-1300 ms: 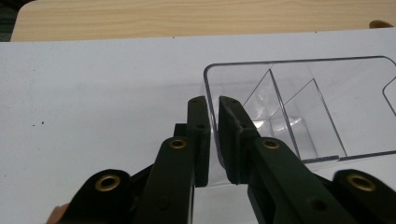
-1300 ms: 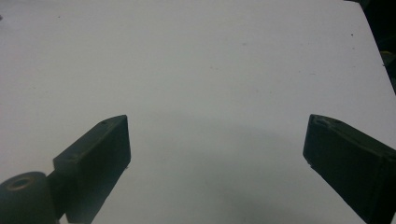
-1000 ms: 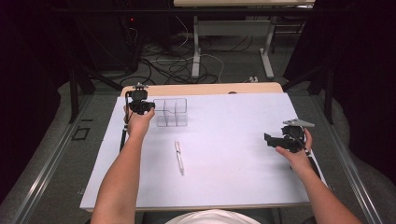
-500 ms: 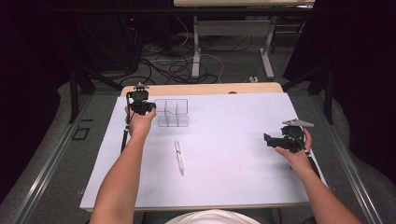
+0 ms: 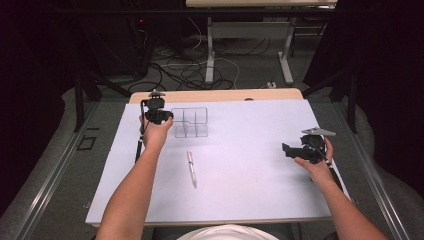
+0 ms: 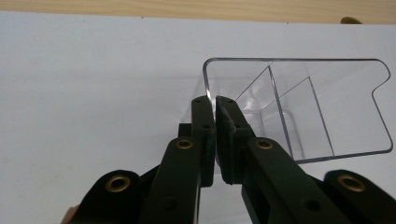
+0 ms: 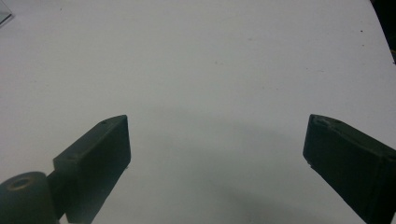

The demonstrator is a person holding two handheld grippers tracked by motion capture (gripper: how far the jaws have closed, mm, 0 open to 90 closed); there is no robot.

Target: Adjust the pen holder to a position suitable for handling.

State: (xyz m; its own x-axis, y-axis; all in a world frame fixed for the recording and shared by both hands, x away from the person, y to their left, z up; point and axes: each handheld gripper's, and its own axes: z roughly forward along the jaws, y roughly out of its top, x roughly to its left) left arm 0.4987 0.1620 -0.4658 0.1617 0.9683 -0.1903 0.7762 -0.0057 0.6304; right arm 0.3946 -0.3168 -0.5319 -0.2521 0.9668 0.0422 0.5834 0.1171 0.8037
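Clear plastic marks the thing in hand: a transparent organiser tray point(image 5: 190, 122) with inner dividers, standing on the far left part of the white surface point(image 5: 240, 175) in the high view. The left gripper point(image 5: 165, 117) meets its left wall, held by a hand whose forearm comes in from the lower edge. A pen point(image 5: 191, 168) lies on the surface nearer the person, apart from the tray and roughly below it in that view. Well off to the right, the right gripper point(image 5: 286, 149) is held in the other hand above the surface's right part, pointing left, with nothing near its tips. A strip of pale wood point(image 5: 215, 95) shows beyond the white sheet's far edge.

From the left gripper view, the two black fingers point(image 6: 204, 122) are pressed nearly together on the tray's point(image 6: 327, 112) near corner wall, one finger on each side of the thin clear plastic, so they pinch it. The tray sits flat on the white surface point(image 6: 93, 93), its compartments open to the right of the grip; the dividers show through the walls.

From the right gripper view, the fingers point(image 7: 100, 154) stand spread wide apart over bare white surface point(image 7: 215, 70), with nothing between them. A sliver of the clear tray point(image 7: 3, 17) shows at the upper left corner.
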